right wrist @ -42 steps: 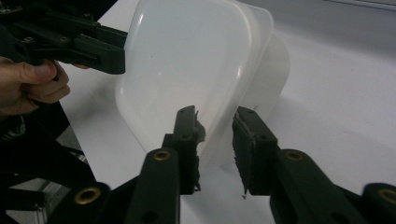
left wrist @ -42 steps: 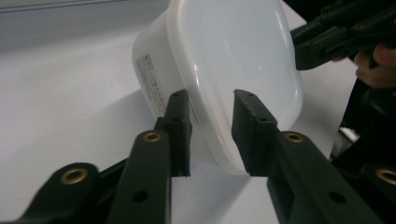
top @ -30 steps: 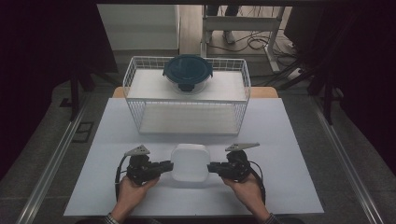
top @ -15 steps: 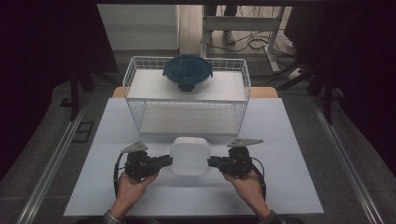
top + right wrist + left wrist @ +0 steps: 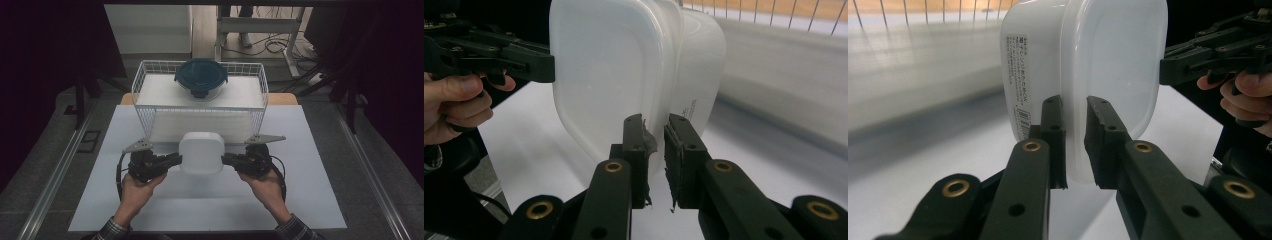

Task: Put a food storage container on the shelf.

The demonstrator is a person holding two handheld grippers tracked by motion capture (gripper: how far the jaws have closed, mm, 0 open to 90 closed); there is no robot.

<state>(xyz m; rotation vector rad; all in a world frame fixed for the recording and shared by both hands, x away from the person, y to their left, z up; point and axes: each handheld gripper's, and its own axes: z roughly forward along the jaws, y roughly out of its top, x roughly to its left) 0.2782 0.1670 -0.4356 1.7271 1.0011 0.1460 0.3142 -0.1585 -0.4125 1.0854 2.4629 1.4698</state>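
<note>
Black grippers [image 5: 172, 161] with brass rivets, grey plates, plaid sleeves [image 5: 112, 231]

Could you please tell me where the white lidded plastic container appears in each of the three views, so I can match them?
High view: the white lidded container sits lower centre, between the two hand-held grippers, in front of the wire basket.
Left gripper view: upper centre, its rim clamped between the black jaws.
Right gripper view: upper centre, likewise clamped at its rim.
Shared landmark: the wire basket, along the top edge of both gripper views.
</note>
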